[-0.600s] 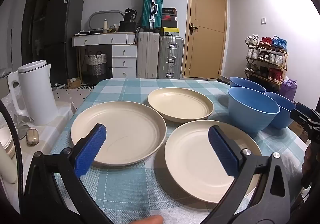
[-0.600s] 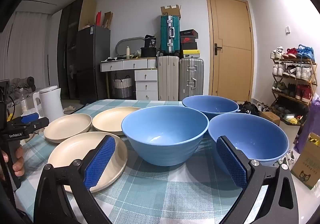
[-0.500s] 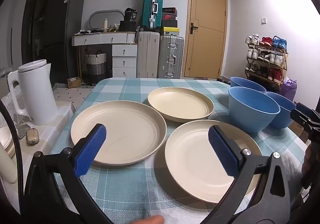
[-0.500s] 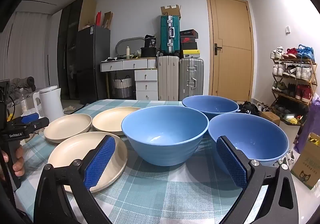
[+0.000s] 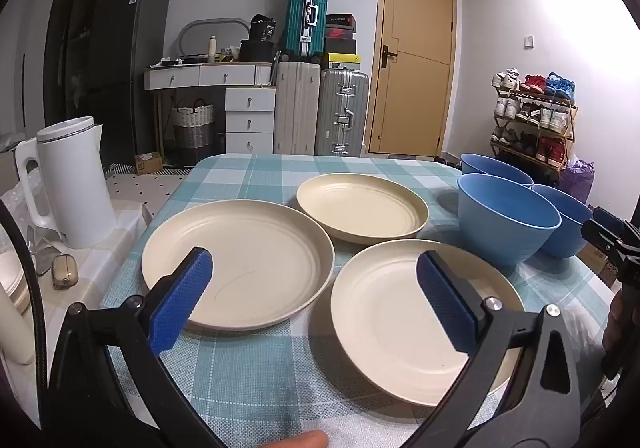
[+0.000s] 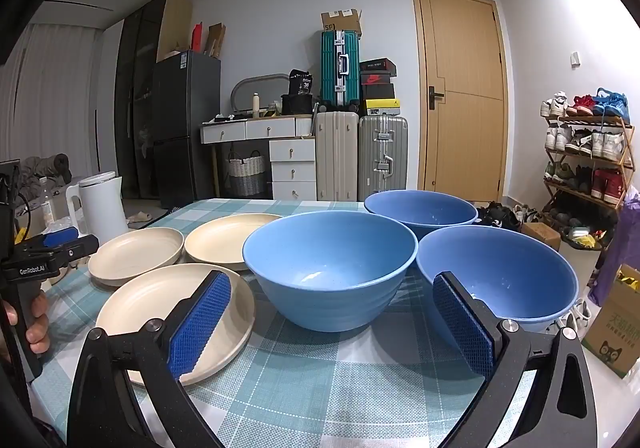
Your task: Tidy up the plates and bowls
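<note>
Three cream plates lie on the checked tablecloth: a left one (image 5: 248, 256), a far one (image 5: 360, 206) and a near right one (image 5: 400, 308). Three blue bowls stand to their right: a near middle one (image 6: 328, 260), a far one (image 6: 420, 208) and a right one (image 6: 504, 276). My left gripper (image 5: 316, 288) is open and empty, low over the near edges of the left and near right plates. My right gripper (image 6: 332, 320) is open and empty, just in front of the middle bowl. Each gripper shows at the edge of the other's view.
A white kettle (image 5: 68, 184) stands on a side surface left of the table (image 5: 256, 376). A cardboard box (image 6: 612, 324) sits off the table's right edge. Suitcases, drawers, a door and a shoe rack stand behind.
</note>
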